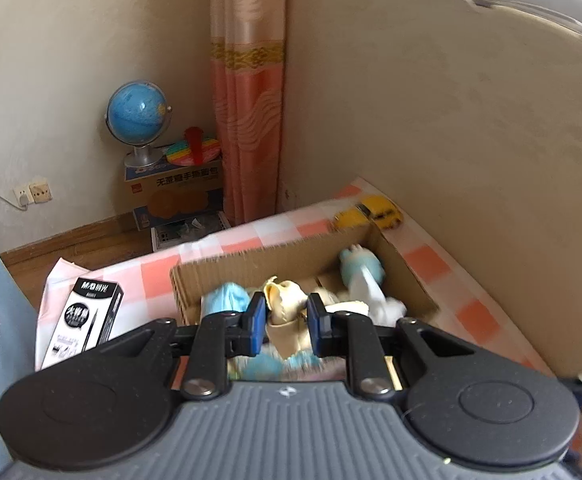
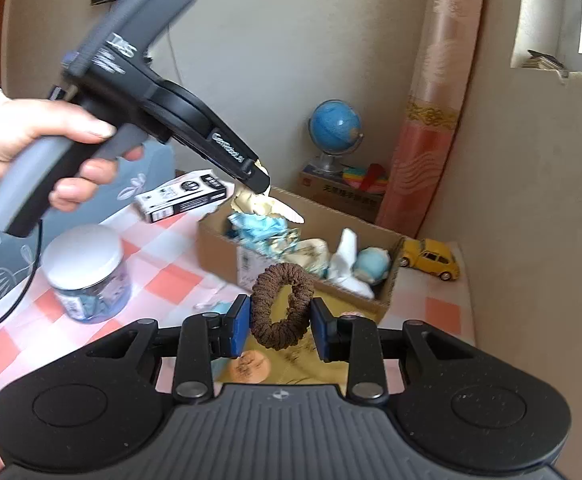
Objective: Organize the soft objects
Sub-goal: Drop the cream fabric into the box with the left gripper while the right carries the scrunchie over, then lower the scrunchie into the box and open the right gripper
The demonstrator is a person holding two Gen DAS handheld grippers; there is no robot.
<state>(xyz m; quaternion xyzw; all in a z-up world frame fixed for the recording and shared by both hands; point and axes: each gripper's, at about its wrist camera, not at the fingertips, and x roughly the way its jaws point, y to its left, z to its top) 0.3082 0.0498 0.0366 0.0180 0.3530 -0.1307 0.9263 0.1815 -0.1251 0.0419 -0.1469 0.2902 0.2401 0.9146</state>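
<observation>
We hold a cream cloth [image 1: 285, 304] in the shut left gripper [image 1: 285, 320] above the cardboard box [image 2: 387, 300]. Our right gripper [image 2: 281, 322] pinches a brown scrunchie [image 2: 283, 306], jaws nearly closed. Next, both likely need dropping into the box.

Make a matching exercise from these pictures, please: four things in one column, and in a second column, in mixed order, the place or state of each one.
Things:
1. brown fabric hair scrunchie
2. yellow toy car
3. clear plastic jar with a white lid
4. cream soft toy

Places or states:
A. stands on the checked cloth, left of the open cardboard box in the right wrist view
B. held between the pads of the right gripper
C. beside the wall, behind the box
D. gripped by the left gripper above the box

Pairs: 1-B, 2-C, 3-A, 4-D
</observation>
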